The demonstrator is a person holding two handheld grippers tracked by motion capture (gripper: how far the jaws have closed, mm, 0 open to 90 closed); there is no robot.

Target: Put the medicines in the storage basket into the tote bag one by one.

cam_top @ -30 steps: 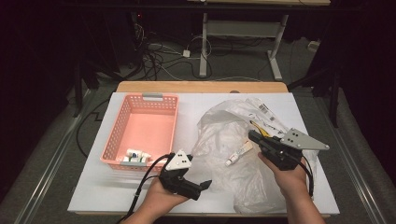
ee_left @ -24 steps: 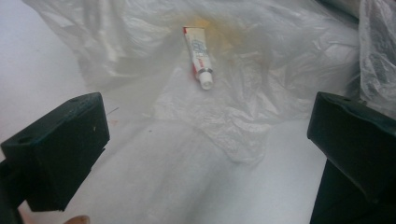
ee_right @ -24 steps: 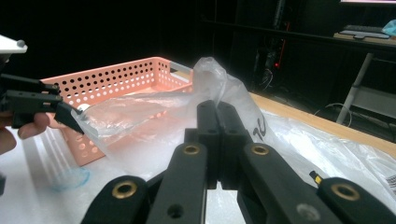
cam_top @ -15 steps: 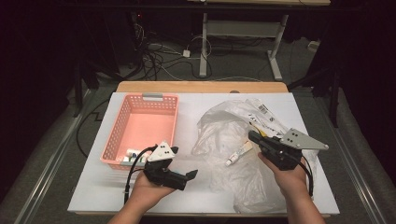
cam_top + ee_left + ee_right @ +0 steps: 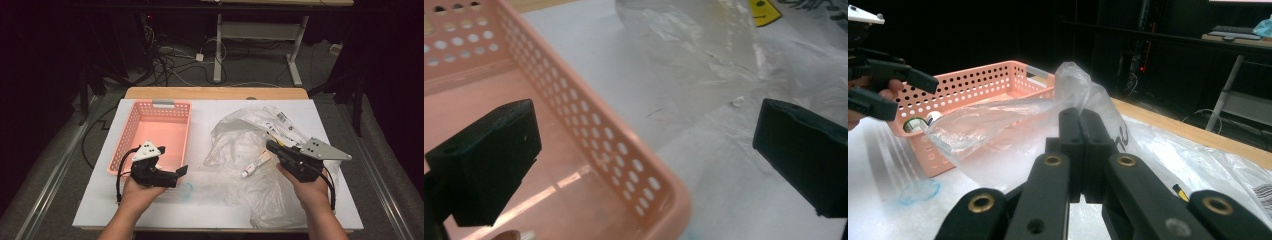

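A crumpled clear plastic bag [image 5: 240, 135] lies on the right half of the white table top [image 5: 95, 205]. My right gripper [image 5: 270, 146] is shut on a fold of the plastic bag [image 5: 1013, 117], which rises just beyond the right gripper [image 5: 1081, 117]. A small white tube [image 5: 255, 165] lies at the bag beside those jaws. A pink perforated basket [image 5: 160, 127] stands at the left. My left gripper [image 5: 180, 172] hovers at the basket's near right corner, open with nothing between its jaws. In the left gripper view, the left gripper [image 5: 644, 162] straddles the basket rim [image 5: 659, 185].
Small items [image 5: 923, 121] sit in the basket's near end. A faint blue ring mark [image 5: 185, 189] is on the table between the hands. The bag carries a printed label [image 5: 282, 117]. Dark floor with cables and a desk frame [image 5: 220, 45] lies beyond the table's far wooden edge.
My left gripper has moved left, from in front of the plastic bag to the basket's near right corner. The right gripper and the bag have stayed where they were.
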